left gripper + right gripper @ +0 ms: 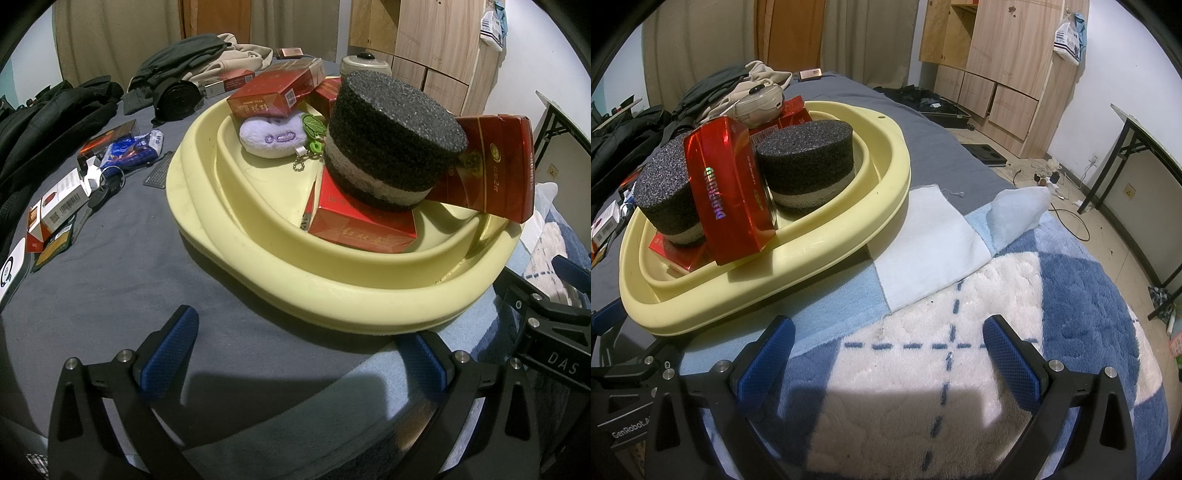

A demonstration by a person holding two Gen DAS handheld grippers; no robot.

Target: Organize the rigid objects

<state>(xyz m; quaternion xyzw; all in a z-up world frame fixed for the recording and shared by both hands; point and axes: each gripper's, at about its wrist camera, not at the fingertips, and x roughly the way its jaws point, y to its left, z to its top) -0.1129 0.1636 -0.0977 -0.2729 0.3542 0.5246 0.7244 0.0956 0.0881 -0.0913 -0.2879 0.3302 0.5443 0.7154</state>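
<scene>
On red box (733, 192) in basin (886, 192): "DIAMOND"; both grippers' fingers (168, 354) (1010, 352) wide, empty.

A pale yellow basin (369, 295) is set on the bed. Inside it, a black foam cylinder with a grey band (391, 144) is stood upright on a flat red box (362, 225). At its 3 o'clock, a glossy red carton (495, 166) is propped tilted against the rim. At 10 o'clock, another red box (273, 92) is perched over a lilac plush keychain (273, 136). A second foam cylinder (809, 166) is seen in the right wrist view.
</scene>
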